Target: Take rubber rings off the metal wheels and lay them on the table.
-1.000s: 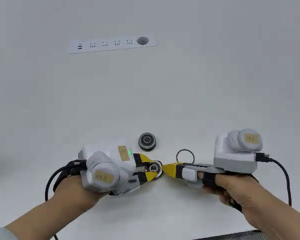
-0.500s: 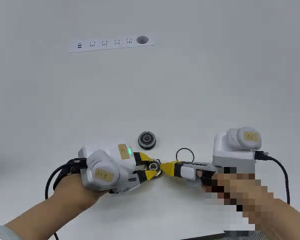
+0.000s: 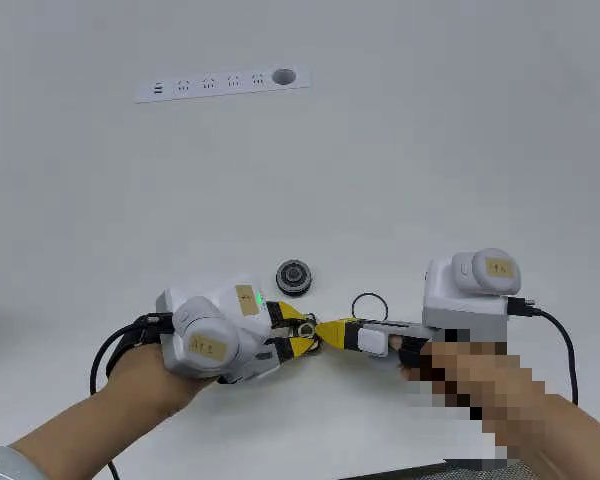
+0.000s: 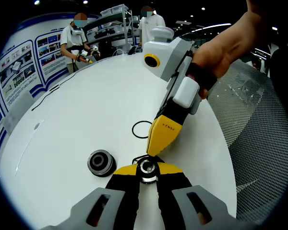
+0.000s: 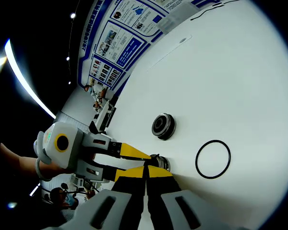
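My left gripper (image 3: 302, 336) is shut on a small metal wheel (image 4: 147, 167), held just above the table between its yellow jaw tips. My right gripper (image 3: 326, 331) comes in from the right with its jaws shut, pinching the thin black rubber ring at that wheel's rim (image 5: 161, 164). A second wheel (image 3: 294, 277), still wearing its black ring, lies flat on the table just beyond the grippers. One loose rubber ring (image 3: 370, 307) lies on the table beside the right gripper's jaws, also seen as a loose ring (image 5: 213, 159) in the right gripper view.
A white power strip (image 3: 223, 84) lies far back on the white table (image 3: 430, 180). Black cables trail from both grippers toward the near edge. Other people stand at the far end in the left gripper view.
The right gripper has edged left, closing its tips against the wheel held by the left gripper. The wheel on the table and the loose ring have not moved.
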Tool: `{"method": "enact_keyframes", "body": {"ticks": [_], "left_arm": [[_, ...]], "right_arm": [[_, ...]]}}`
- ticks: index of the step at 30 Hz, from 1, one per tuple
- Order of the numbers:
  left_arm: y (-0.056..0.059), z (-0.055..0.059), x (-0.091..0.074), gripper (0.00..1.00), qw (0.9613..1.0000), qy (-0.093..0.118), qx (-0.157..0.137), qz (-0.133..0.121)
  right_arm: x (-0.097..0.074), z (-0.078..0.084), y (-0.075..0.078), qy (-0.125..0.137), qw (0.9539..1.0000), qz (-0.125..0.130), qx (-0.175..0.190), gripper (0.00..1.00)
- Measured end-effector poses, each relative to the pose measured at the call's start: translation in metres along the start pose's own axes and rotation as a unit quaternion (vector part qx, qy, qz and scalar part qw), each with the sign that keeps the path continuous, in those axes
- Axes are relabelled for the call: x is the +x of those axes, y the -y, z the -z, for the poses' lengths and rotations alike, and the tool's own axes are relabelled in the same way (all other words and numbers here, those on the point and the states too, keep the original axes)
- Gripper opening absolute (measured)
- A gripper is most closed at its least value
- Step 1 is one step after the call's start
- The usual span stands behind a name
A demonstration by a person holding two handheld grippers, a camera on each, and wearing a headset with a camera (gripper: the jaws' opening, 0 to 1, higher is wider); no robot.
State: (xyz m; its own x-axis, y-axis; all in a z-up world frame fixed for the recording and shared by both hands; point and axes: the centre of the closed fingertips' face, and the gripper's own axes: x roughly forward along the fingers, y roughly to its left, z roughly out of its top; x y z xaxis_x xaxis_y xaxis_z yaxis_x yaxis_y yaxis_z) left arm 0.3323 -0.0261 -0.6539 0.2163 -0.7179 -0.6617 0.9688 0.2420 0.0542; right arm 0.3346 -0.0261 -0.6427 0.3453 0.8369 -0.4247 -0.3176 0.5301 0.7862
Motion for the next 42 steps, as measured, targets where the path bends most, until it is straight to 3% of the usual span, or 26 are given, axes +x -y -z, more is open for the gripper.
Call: {"method": "enact_keyframes", "body": {"ticks": [2,3,27,42], "left_arm": [[0.0,0.0,0.0,0.14,1.0,0.0,-0.001,-0.001],[0.0,0.0,0.0,0.14,1.0,0.0,-0.001,-0.001],[-0.002,-0.002,0.0,0.17,1.0,0.002,-0.005,-0.001],[0.002,-0.009,-0.008,0.23,0.9999,0.015,-0.002,-0.002]], "right_arm": [[0.002,0.001,-0.005,-0.005,0.9999,-0.006,-0.007,0.02],[0.002,-0.002,-0.01,0.005,0.9998,-0.018,-0.003,0.02],[0.002,-0.002,0.007,0.004,0.9998,0.017,0.001,0.02],[0.0,-0.001,0.006,0.003,0.9998,0.02,-0.002,0.02]]}}
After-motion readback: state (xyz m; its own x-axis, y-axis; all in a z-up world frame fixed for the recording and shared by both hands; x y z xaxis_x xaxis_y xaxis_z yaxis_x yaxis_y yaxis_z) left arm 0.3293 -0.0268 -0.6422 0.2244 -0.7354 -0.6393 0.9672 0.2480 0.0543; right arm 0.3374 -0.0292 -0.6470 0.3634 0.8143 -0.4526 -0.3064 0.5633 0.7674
